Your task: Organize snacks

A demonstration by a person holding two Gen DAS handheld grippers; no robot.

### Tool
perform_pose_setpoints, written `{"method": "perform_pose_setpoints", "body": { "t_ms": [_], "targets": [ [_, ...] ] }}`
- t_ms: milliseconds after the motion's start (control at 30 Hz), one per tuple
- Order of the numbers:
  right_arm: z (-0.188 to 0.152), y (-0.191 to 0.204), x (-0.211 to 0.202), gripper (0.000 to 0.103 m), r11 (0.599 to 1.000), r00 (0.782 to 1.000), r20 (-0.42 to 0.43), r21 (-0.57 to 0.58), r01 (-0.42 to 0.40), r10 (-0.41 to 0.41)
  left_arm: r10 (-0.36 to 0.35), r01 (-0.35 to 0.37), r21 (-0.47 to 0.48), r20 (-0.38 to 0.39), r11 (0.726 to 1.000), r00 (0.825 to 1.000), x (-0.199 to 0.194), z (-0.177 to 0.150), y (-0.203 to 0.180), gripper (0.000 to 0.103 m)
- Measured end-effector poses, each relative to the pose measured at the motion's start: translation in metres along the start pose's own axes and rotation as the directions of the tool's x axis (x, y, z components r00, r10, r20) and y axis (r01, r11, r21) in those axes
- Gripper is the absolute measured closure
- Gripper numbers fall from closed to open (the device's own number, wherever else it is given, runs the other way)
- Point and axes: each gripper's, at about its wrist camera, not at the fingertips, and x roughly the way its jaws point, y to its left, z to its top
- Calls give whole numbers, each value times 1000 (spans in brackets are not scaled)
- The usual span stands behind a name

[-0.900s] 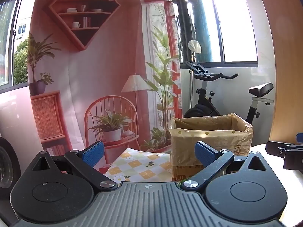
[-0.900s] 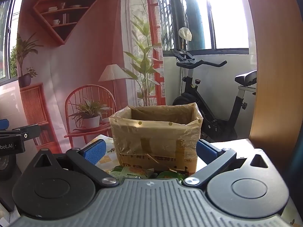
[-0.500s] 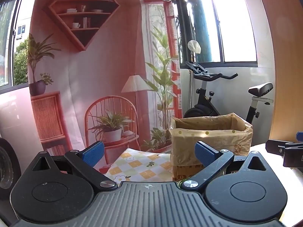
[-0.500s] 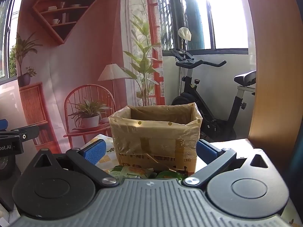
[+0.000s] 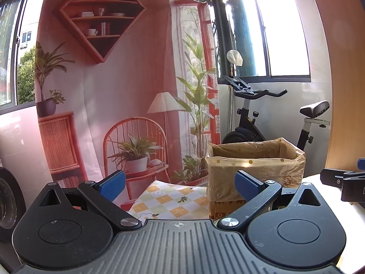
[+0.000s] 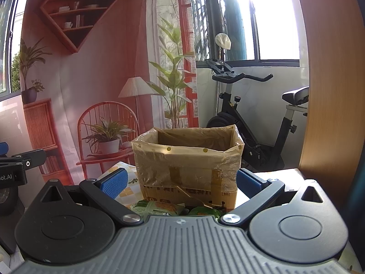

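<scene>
Open-topped cardboard box (image 6: 187, 159) lined with crinkled translucent plastic, upright on a checked floral tablecloth (image 5: 168, 202) — interior contents hidden.

Green foil snack packets (image 6: 157, 207) lie just before the box; left gripper (image 5: 180, 186) and right gripper (image 6: 181, 182) — both spread wide, pinching nothing.

At about nine o'clock in the right wrist view, white lettering on the left gripper (image 6: 13, 171) body reads "ot.AI", its start cut off by the frame edge. The cardboard box (image 6: 189, 194) bears dark print near six o'clock, perhaps Chinese characters, too blurred to read.
</scene>
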Motion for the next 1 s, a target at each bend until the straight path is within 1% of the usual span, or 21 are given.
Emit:
{"method": "perform_pose_setpoints", "body": {
  "t_ms": [1000],
  "targets": [
    [0,3,2,0,1000,1000,-4,-6,-1,1,-8,8,-1,0,1000,1000,1,0,-1,1]
  ]
}}
